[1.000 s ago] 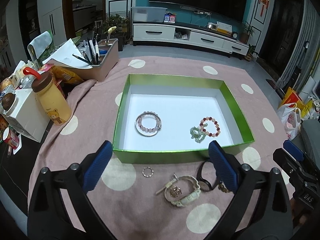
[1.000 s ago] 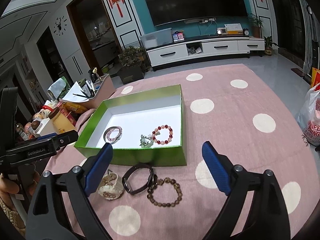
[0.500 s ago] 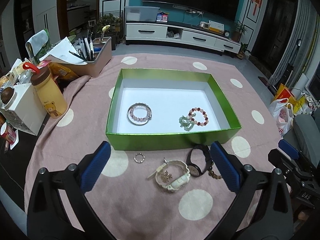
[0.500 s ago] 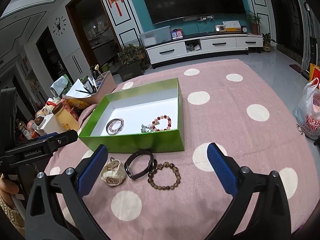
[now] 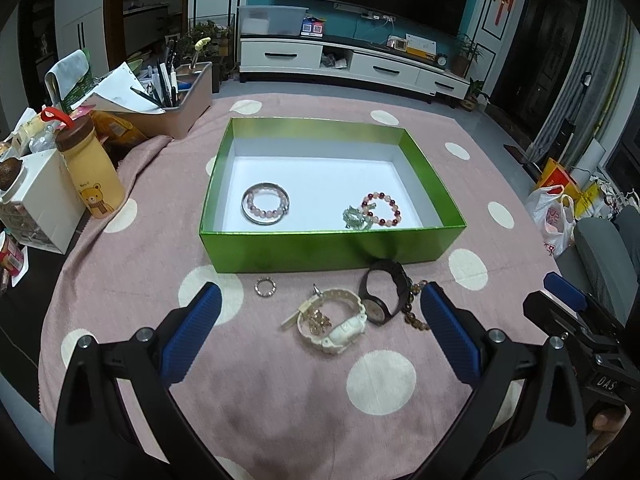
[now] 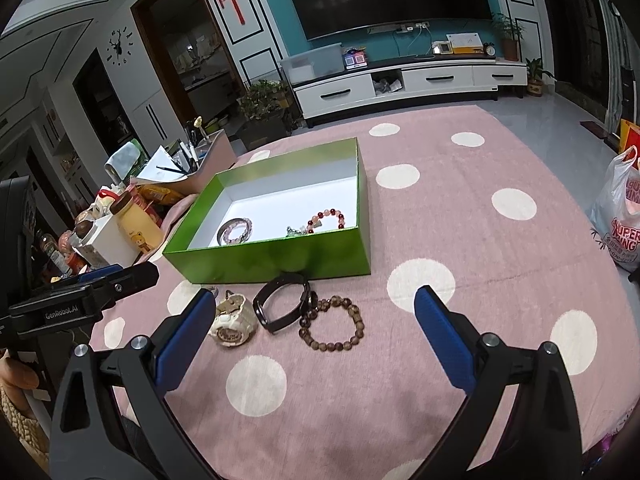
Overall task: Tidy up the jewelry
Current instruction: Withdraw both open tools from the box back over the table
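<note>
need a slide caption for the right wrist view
Open right gripper hovers over a brown bead bracelet, black watch and cream watch lying before the green box.

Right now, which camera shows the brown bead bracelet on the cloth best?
The right wrist view: the whole brown bead bracelet lies in plain sight. The left wrist view shows only a few beads past the black watch.

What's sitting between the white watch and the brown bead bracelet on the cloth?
The black watch lies between the white watch and the brown bead bracelet, clearest in the right wrist view.
</note>
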